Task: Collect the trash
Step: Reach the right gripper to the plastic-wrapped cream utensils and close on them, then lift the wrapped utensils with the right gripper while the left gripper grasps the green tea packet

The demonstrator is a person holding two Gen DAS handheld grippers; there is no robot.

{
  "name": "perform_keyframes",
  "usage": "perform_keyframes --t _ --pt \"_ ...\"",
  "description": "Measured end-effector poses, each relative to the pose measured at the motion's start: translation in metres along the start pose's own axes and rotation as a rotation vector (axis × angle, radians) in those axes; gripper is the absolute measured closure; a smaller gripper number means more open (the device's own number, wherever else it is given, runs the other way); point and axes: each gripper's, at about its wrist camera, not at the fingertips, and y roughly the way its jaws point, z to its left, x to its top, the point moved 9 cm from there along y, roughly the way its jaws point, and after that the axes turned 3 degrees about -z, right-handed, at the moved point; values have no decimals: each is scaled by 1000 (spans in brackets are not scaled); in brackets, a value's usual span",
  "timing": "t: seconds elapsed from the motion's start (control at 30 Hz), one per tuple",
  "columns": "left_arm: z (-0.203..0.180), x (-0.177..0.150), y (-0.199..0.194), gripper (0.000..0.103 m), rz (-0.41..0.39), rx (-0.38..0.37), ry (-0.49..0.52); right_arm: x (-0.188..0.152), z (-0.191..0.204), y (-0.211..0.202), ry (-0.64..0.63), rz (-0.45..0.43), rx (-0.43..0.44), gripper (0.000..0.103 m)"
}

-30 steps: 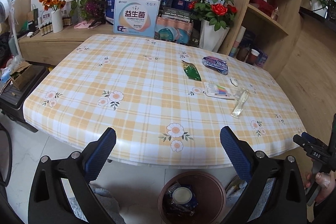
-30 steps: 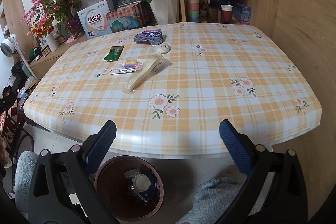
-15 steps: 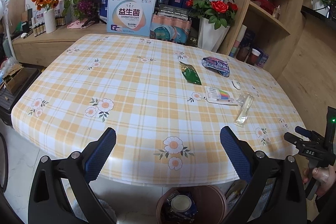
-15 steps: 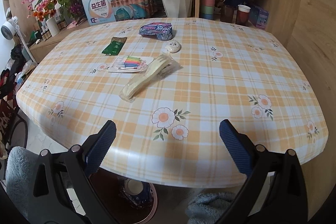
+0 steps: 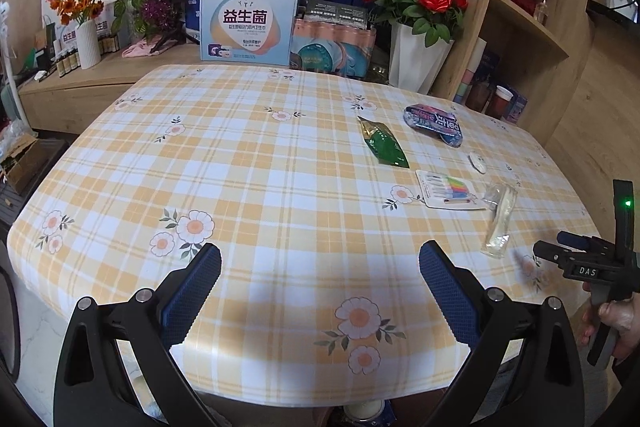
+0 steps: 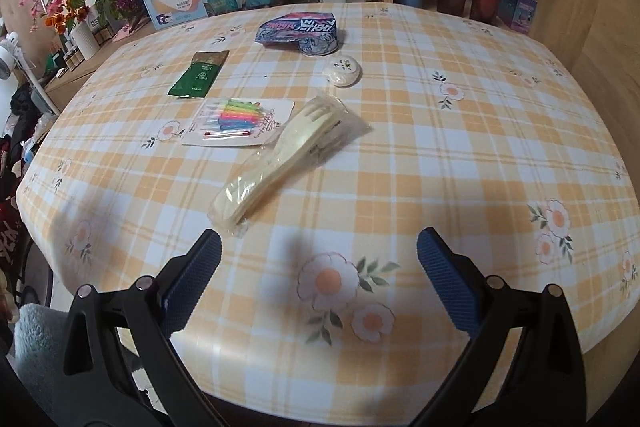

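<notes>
A: Right wrist view: reach-in step, nothing picked yet. Right gripper (image 6: 319, 251) spread wide, empty, poised over the near edge of the table (image 6: 460, 155). Just ahead and a little left of the left finger, the bagged plastic cutlery (image 6: 280, 155), lying slantwise, near end almost at the fingertip.

B: And the rest of the trash?

A: Farther ahead, all left of centre: candle card (image 6: 238, 123) touching the far end of the cutlery bag, green sachet (image 6: 199, 73) beyond that, small white round lid (image 6: 342, 71) and crumpled blue-pink wrapper (image 6: 300, 29) farthest.

B: Left side?

A: Left gripper (image 5: 320, 269) also wide and empty, low over the near edge; same litter ahead and off to the right. Bin barely visible under the table edge, below the fingers.

B: Next move?

A: Probably a slight shift left and forward, fingers turned across the bag's narrow width, then a close around it. Slippery clear film, flat on the cloth; likely needs a low approach to catch it. Thin card and sachet probably harder still.
</notes>
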Motion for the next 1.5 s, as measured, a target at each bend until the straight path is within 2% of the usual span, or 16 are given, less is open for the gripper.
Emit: perform_keyframes --t 0.1,0.17,0.27,0.4,0.6,0.77,0.97,1.07,1.5 --pt "0 1 10 6 3 -13 -9 9 3 12 16 6 16 9" --pt "-3 2 14 6 4 -16 0 15 5 19 30 9 32 19" --pt "-7 3 21 6 6 -18 14 25 10 32 64 17 61 21" --pt "-13 6 29 6 2 -22 34 41 15 49 87 19 56 33" --pt "-29 16 39 6 -8 -46 54 49 16 70 176 55 86 37" --pt "-43 19 45 6 -14 -74 77 49 20 77 166 40 82 40" --pt "-56 18 52 6 -3 -100 85 48 7 75 204 23 109 72" --pt "-62 19 57 6 8 -119 79 48 1 71 221 16 122 78" --pt "-99 27 75 6 44 -175 127 47 -33 48 212 -37 126 80"
